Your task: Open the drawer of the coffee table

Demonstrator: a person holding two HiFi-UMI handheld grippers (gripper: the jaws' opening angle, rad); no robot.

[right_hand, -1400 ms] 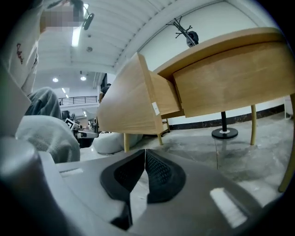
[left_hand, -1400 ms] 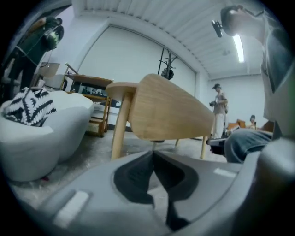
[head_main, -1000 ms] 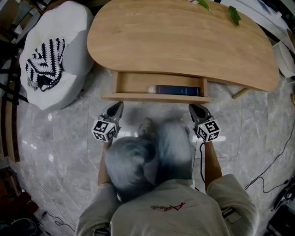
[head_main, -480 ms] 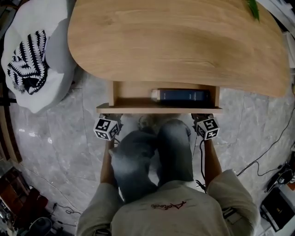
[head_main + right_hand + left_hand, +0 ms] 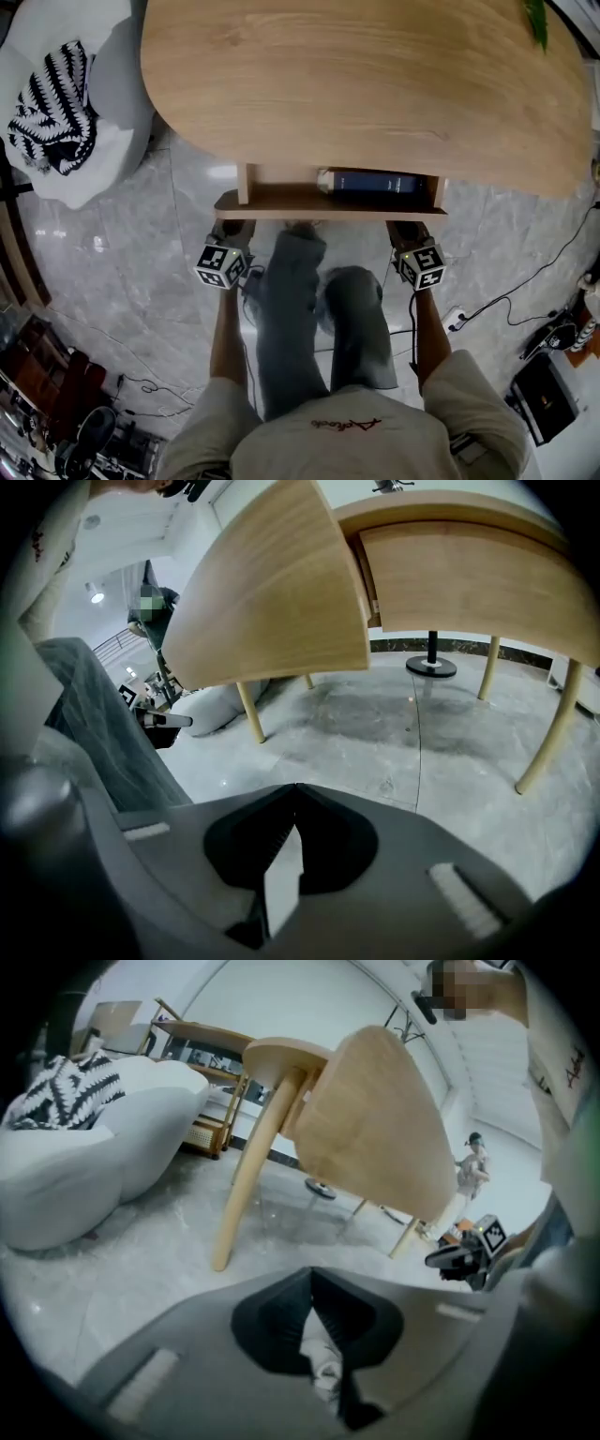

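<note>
Marble floor point(image 5: 131, 281), drawer point(image 5: 328, 202) just beyond grippers point(image 5: 232, 227) point(image 5: 407, 227)

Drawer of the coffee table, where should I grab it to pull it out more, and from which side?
Probably the front panel, near its two ends: no handle shows, and the thin board's edges look free for jaws to pinch. Come from the person's side, below the tabletop. The left gripper and right gripper are shut, so open them first.

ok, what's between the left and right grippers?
The person's legs in jeans. The head view shows them filling the gap between the left gripper and the right gripper, in front of the open drawer.
</note>
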